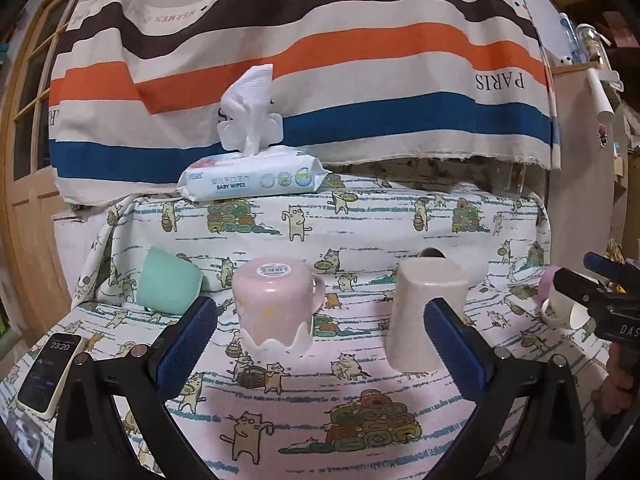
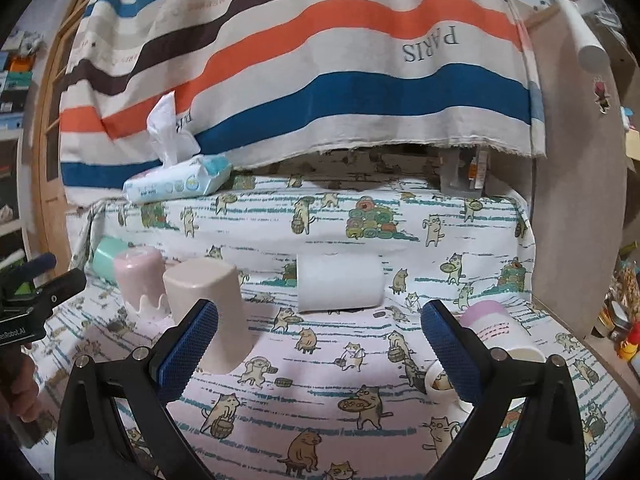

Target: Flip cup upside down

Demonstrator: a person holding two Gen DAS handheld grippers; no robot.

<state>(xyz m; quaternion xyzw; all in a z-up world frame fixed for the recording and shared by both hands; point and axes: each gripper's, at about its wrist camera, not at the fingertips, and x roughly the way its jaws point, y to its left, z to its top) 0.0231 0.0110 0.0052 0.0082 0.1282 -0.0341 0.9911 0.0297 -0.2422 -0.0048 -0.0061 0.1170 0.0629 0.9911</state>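
Observation:
A pink mug [image 1: 276,308] with a white wavy rim stands upside down mid-table, between the fingers of my open, empty left gripper [image 1: 320,344]. A beige cup [image 1: 424,316] stands upside down to its right; it also shows in the right wrist view [image 2: 208,312], beside the pink mug [image 2: 138,276]. A mint cup [image 1: 170,286] lies on its side at left. A purple-and-white cup [image 2: 500,332] lies on its side just right of my open, empty right gripper [image 2: 320,344], whose body shows at the left wrist view's right edge [image 1: 600,300].
A baby-wipes pack [image 1: 252,176] sits on the raised ledge behind. A white paper roll [image 2: 338,282] lies against the ledge. A phone [image 1: 50,376] lies at the table's left edge. A small cup [image 2: 440,384] lies near my right finger. Striped cloth hangs behind.

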